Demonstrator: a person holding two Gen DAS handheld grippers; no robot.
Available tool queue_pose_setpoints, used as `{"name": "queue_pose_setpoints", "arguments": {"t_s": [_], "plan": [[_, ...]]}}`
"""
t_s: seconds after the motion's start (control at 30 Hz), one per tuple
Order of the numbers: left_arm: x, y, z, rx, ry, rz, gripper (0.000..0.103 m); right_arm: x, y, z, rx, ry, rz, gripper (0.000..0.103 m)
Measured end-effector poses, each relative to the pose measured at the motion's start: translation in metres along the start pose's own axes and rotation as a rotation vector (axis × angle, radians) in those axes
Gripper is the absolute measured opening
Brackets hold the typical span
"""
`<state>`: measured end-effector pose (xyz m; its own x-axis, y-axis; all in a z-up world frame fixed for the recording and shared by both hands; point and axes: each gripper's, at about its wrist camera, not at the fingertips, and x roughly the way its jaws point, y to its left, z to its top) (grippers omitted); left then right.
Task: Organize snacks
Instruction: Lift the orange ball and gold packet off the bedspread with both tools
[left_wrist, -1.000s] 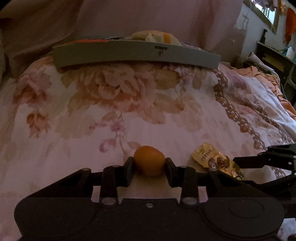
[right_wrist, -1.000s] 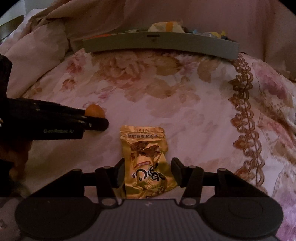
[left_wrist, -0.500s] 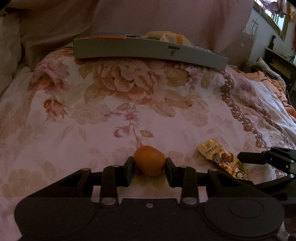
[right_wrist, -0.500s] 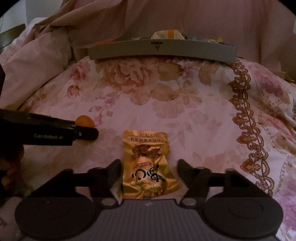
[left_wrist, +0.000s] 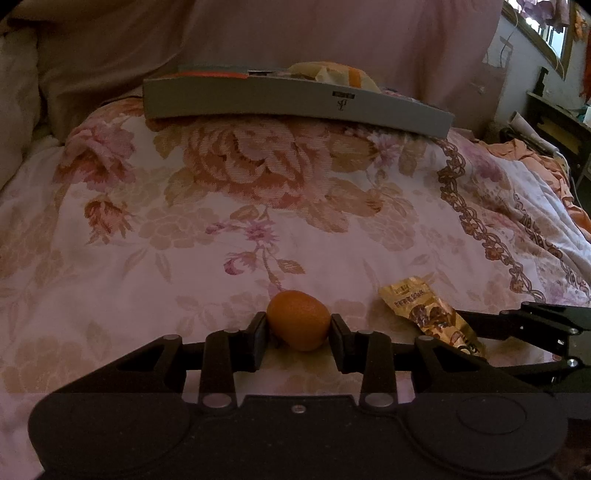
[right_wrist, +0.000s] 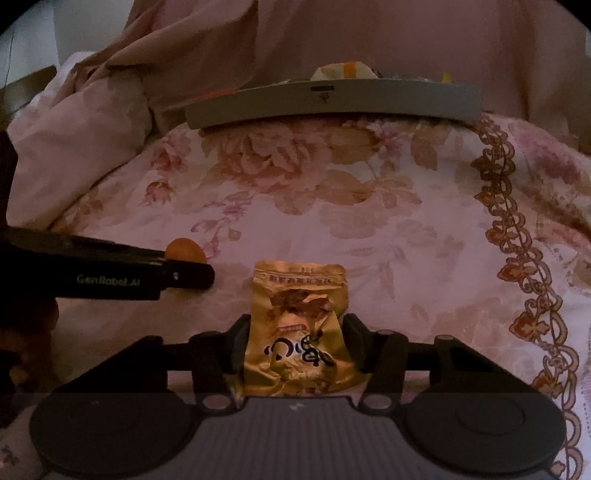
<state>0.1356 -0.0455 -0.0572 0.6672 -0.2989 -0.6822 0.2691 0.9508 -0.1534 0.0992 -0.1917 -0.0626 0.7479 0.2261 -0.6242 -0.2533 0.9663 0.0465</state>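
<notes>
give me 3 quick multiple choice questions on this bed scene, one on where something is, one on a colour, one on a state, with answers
1. Where is the grey tray?
A. at the far end of the floral bedspread
B. beside the left gripper
C. on the floor

2. What colour is the snack packet?
A. blue
B. gold
C. green

3. What is the left gripper doing?
A. standing wide open over nothing
B. gripping the packet
C. shut on the small orange fruit

Answers: 1 A, the tray lies far beyond both grippers. 2 B, its foil shines gold between the fingers of the right gripper. 3 C, both pads press the fruit's sides.
</notes>
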Motion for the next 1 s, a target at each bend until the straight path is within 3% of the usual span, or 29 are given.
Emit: {"name": "queue_pose_setpoints", "arguments": {"t_s": [0.57,1.0], "plan": [[-0.011,-0.008,0.001,0.016,-0.028,-0.007,0.037,-0.009,0.025,-0.002,-0.203,-0.062,-0.130,0.054],[-0.037,-0.009,0.007,0.003,-0.077,0.006,0.037,-0.031,0.030,0.004,-0.227,-0.163,-0.144,0.054]]}}
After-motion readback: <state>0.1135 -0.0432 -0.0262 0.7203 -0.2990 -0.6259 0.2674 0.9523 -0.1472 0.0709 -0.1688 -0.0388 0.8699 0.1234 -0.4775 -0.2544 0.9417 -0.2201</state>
